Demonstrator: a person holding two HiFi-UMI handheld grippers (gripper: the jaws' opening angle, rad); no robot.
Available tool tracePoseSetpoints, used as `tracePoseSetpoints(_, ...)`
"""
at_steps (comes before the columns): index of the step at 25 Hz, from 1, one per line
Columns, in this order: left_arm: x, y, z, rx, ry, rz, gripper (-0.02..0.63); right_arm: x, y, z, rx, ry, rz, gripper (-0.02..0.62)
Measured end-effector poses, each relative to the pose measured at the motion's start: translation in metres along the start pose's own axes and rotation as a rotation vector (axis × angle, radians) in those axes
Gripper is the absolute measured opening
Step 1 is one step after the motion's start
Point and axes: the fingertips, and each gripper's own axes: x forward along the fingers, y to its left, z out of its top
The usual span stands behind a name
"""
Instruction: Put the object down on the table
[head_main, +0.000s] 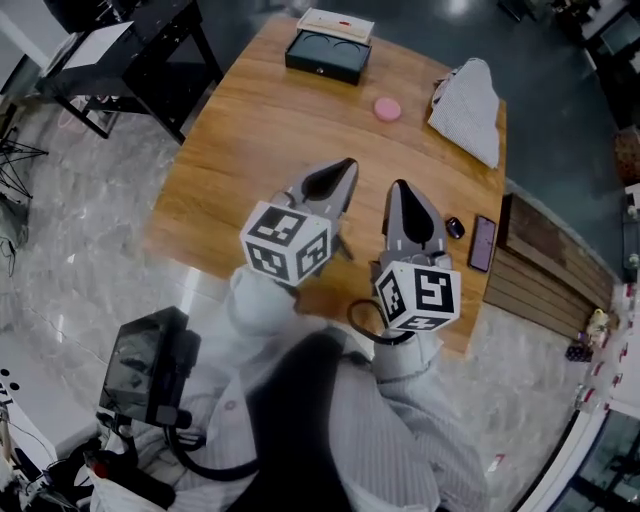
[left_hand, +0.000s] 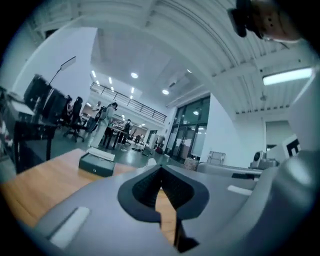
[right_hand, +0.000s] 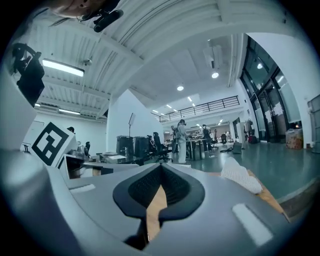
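Note:
Both grippers hover over the near part of a round wooden table (head_main: 260, 140). My left gripper (head_main: 348, 166) is shut with nothing between its jaws; in the left gripper view its jaws (left_hand: 161, 171) meet at the tips, with table wood showing behind them. To its right, my right gripper (head_main: 399, 187) is also shut and empty, and its own view (right_hand: 160, 168) shows the same. On the table lie a pink round object (head_main: 387, 108), a dark box (head_main: 328, 55) at the far edge and a folded white cloth (head_main: 470, 98). Neither gripper touches any of them.
A dark phone (head_main: 482, 243) and a small dark round thing (head_main: 455, 228) lie near the right gripper by the table's right edge. A slatted wooden bench (head_main: 545, 270) stands to the right. A black desk (head_main: 120, 50) is at far left, a black device (head_main: 150, 365) at lower left.

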Motion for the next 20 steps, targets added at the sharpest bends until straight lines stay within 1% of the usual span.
tracePoseSetpoints(3, 0.004, -0.014, 0.015, 0.162, 0.008, -0.007, 0.000, 0.004, -0.004, 0.011, -0.008, -0.033, -0.004, 0.013)
tracePoseSetpoints(5, 0.006, -0.022, 0.022, 0.228, 0.008, -0.013, 0.000, 0.004, -0.007, 0.015, -0.016, -0.041, -0.009, 0.013)
tracePoseSetpoints(7, 0.007, -0.029, 0.027, 0.263, 0.004, -0.024, 0.000, 0.005, -0.009, 0.017, -0.021, -0.045, -0.009, 0.012)
tracePoseSetpoints(9, 0.007, -0.034, 0.031, 0.271, -0.004, -0.035, 0.000, 0.005, -0.009, 0.019, -0.025, -0.044, -0.004, 0.012)
tracePoseSetpoints(12, 0.008, -0.038, 0.033, 0.255, -0.010, -0.048, 0.000, 0.006, -0.006, 0.020, -0.033, -0.036, 0.012, 0.012)
tracePoseSetpoints(20, 0.009, -0.038, 0.029, 0.244, 0.005, -0.051, 0.000, 0.007, -0.007, 0.019, -0.042, -0.026, 0.020, 0.011)
